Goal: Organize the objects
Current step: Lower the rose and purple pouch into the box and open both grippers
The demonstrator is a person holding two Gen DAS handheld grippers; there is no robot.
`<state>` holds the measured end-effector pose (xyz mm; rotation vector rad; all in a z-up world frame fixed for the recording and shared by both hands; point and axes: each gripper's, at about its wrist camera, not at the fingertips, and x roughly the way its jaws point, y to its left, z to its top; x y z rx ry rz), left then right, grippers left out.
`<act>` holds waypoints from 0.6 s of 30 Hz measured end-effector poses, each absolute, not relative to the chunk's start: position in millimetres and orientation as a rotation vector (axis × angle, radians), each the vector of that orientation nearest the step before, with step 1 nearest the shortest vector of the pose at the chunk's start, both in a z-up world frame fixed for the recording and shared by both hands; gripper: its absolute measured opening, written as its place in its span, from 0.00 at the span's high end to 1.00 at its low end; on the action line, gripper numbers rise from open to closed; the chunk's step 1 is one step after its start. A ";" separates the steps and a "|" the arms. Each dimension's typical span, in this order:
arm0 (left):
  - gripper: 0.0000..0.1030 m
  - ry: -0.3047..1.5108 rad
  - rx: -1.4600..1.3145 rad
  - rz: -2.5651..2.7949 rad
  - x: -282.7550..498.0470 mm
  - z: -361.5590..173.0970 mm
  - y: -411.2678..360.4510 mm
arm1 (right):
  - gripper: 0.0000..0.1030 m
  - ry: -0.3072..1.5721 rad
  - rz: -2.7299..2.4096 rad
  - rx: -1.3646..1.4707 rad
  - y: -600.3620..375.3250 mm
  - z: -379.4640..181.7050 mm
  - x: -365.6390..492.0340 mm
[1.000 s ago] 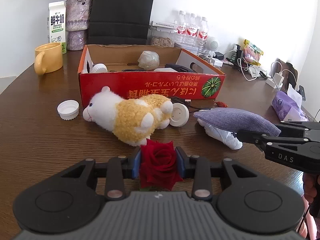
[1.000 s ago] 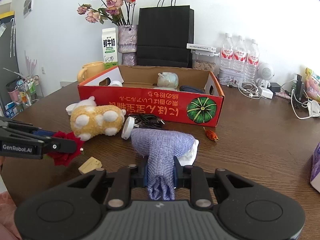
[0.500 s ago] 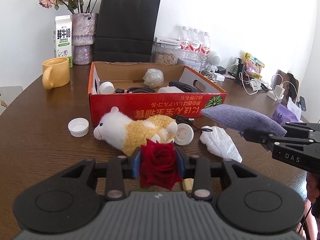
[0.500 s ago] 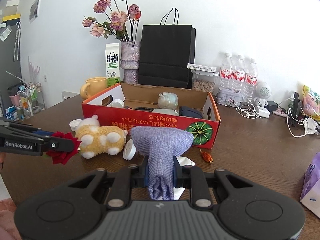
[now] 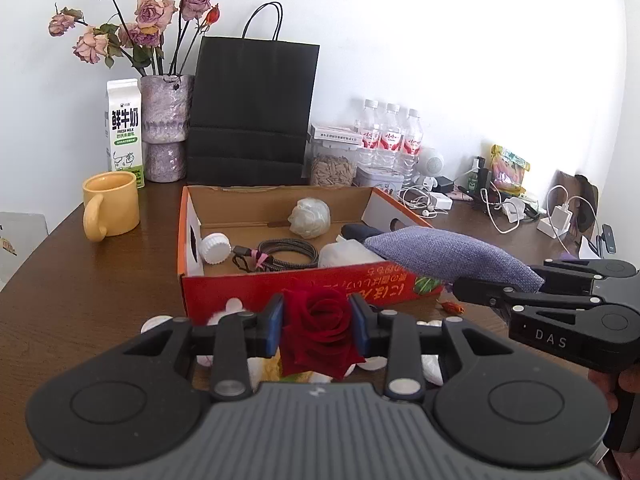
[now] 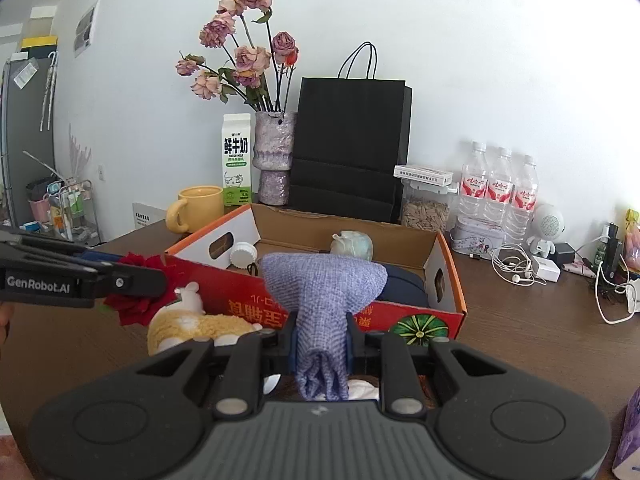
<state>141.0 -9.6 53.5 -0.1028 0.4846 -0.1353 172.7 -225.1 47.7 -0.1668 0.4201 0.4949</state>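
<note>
Presently, items as found, on and above a dark wooden tabletop (image 5: pixel 80 292):

Left tongs (image 5: pixel 319 322): clamped on a red rose (image 5: pixel 320 330), bloom pinched between both blue pads, held in the air just short of the box's near wall.

Right tongs (image 6: pixel 321 338): narrowed tight on a folded purple-grey cloth pouch (image 6: pixel 324 280), its broad end fanned out above the pads; in the left wrist view the pouch (image 5: pixel 448 258) hung over the box's near right corner.

Red cardboard box (image 5: pixel 304 290): open-topped, pumpkin print on its front. Contents: white lid (image 5: pixel 216 249) at the left wall; coiled braided cable (image 5: pixel 286 256) in the middle; pale crumpled ball (image 5: pixel 311 218) toward the back; white bundle (image 5: pixel 344 254) beside a dark item partly under the pouch.

Plush sheep (image 6: pixel 192 320): white and yellow, lying on the tabletop before the box, partly hidden by the tongs.

Behind the box: yellow mug (image 5: pixel 110 204), milk carton (image 5: pixel 125 130), vase of dried roses (image 5: pixel 166 128), black paper bag (image 5: pixel 252 112), three water bottles (image 5: pixel 390 136), jar of seeds (image 5: pixel 333 168)
</note>
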 end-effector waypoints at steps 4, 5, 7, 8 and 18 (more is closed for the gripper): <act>0.66 0.466 -0.104 -0.132 155.5 58.4 -7.7 | 0.81 0.412 0.500 -0.162 -218.0 49.1 187.8; 0.66 0.464 -0.104 -0.132 160.0 59.1 -7.3 | 0.81 0.409 0.503 -0.162 -215.3 49.1 191.9; 0.66 0.459 -0.102 -0.131 169.0 60.1 -7.1 | 0.81 0.407 0.509 -0.159 -211.0 49.6 200.5; 0.66 0.456 -0.100 -0.130 173.3 60.3 -7.1 | 0.81 0.405 0.511 -0.159 -208.5 49.6 204.6; 0.66 0.429 -0.117 -0.132 213.8 64.5 -8.6 | 0.81 0.392 0.529 -0.151 -185.6 50.1 248.0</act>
